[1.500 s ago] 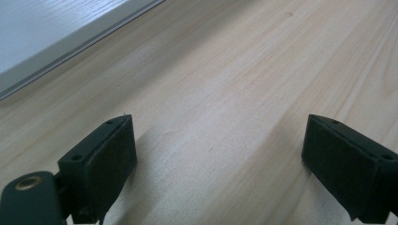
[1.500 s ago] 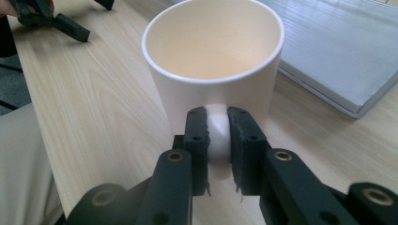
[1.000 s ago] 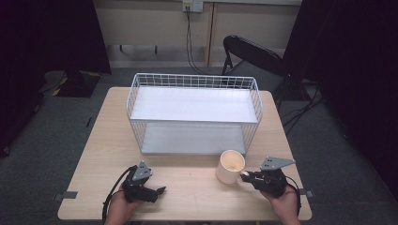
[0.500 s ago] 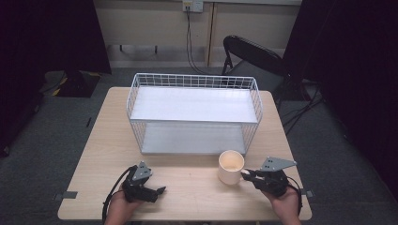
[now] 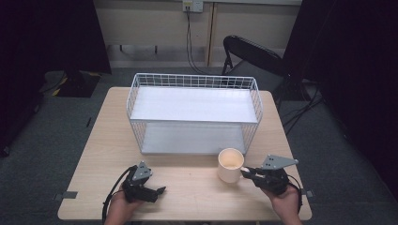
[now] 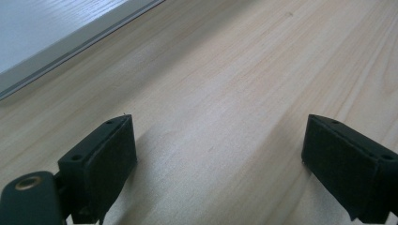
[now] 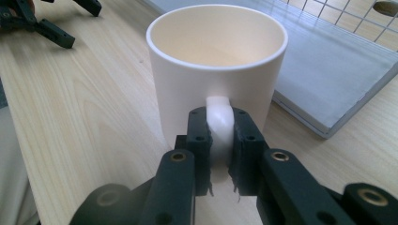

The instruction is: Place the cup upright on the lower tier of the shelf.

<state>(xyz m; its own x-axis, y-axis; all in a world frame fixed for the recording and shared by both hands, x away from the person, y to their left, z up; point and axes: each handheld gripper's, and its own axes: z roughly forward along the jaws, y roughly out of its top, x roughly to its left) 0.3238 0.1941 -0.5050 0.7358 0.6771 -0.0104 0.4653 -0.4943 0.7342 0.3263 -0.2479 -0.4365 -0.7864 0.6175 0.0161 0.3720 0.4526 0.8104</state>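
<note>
Between my right gripper's (image 7: pixel 220 136) jaws I am pinching the handle of the cream mug (image 5: pixel 230 164); my left gripper (image 5: pixel 155 192) is resting open. Both are sitting on the pale wooden table (image 5: pixel 197 187), the mug upright, mouth up, handle facing me, before the wire rack (image 5: pixel 194 112).

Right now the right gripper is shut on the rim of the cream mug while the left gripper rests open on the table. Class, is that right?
Not quite. The right gripper is shut on the mug's handle, not its rim, as the right gripper view shows. The left gripper does rest open on the table.
</note>
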